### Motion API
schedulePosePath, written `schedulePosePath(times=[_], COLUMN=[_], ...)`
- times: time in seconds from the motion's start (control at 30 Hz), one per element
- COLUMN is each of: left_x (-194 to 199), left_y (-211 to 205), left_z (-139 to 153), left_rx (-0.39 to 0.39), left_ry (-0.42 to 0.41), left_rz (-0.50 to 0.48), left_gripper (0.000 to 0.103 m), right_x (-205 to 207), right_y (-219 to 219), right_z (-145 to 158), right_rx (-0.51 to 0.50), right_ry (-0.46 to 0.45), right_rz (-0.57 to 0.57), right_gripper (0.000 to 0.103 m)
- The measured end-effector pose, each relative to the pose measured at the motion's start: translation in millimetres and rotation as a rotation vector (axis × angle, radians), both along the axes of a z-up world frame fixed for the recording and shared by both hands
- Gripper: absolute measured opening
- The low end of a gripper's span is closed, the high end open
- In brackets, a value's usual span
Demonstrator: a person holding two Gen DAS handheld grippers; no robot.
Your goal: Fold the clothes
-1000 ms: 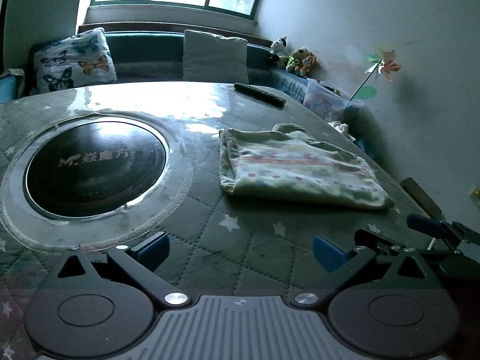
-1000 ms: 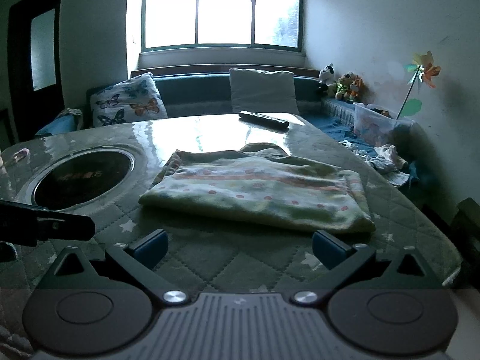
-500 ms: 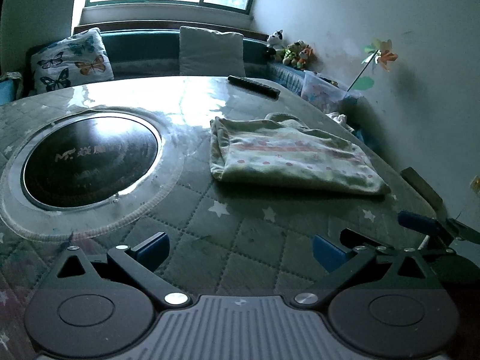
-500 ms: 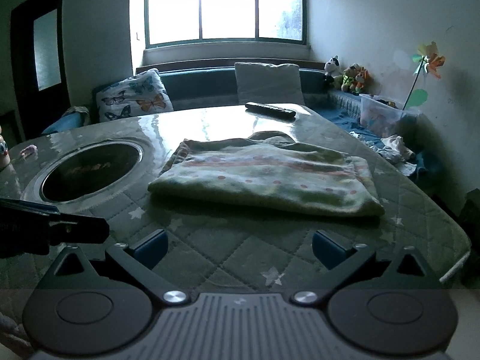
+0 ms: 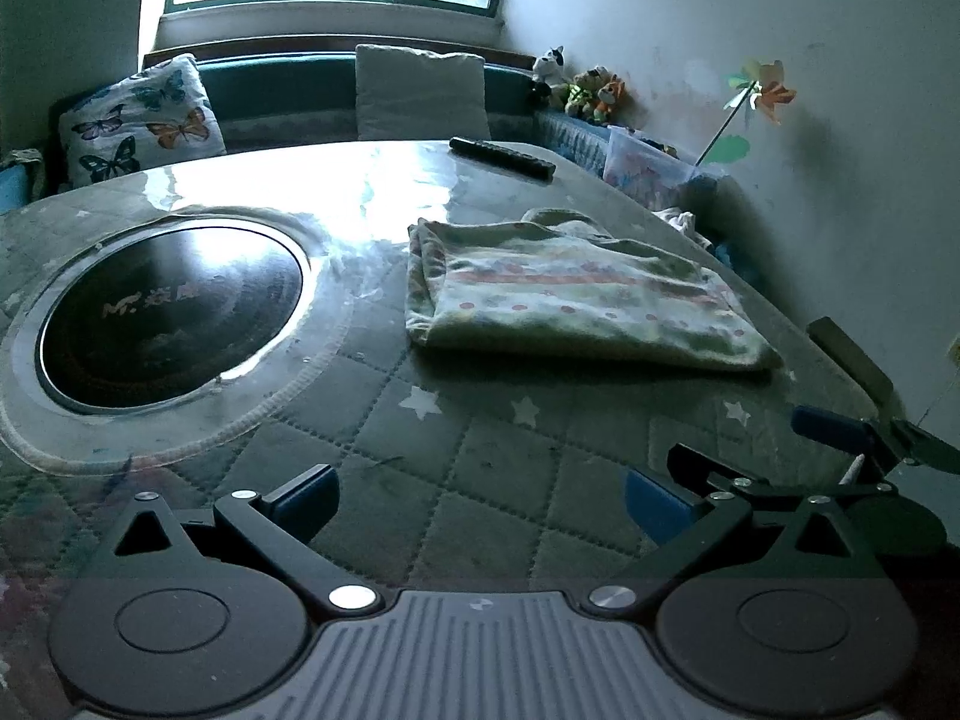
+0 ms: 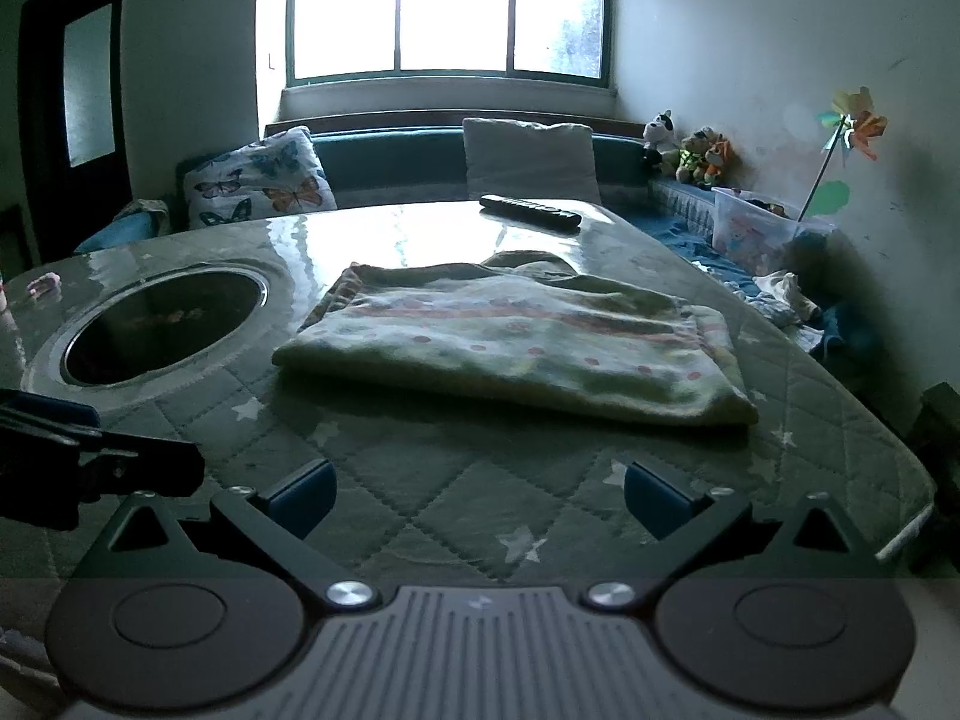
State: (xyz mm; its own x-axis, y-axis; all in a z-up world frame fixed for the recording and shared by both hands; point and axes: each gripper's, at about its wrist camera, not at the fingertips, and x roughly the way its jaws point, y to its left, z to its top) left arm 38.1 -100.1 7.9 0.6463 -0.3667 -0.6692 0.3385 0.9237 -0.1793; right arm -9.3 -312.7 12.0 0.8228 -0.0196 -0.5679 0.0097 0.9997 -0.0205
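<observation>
Left wrist view takes in most of the table [image 5: 456, 480], a wide top under a quilted green cover with white stars and a glossy clear sheet. Set into that table, left of the folded garment, is a big round black glass hob [image 5: 171, 312] with a pale ring around it. The folded garment [image 5: 576, 294], light green with pink dots and stripes, lies flat on the table to the right of the hob, folded into a rough rectangle with a bit of cloth bunched at its far edge. Beyond the garment, near the table's far edge, a dark remote control [image 5: 503, 157] rests on the shiny sheet. Behind the table a butterfly cushion [image 6: 258, 186] leans on the bench under the window, well apart from the garment.

Nearer than the garment, both tongs hover over the quilted cover, clear of the cloth. The left tongs [image 5: 480, 498] stand wide apart and carry nothing. The right tongs [image 6: 477, 495] are likewise spread wide and empty, with the garment lying just ahead between their blue tips.
</observation>
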Motion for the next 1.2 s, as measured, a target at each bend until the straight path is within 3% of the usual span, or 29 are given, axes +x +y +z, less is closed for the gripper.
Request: schedulePosePath(times=[1.2], left_x=[35.9], left_y=[-41.5], left_z=[-10.5], left_rx=[0.070], left_ry=[0.031], left_rz=[-0.067], left_gripper=[0.103], right_x=[28.7], right_y=[-31.9], right_z=[-17.5], right_rx=[0.023], right_ry=[0.045], right_rz=[-0.062], right_gripper=[0.103])
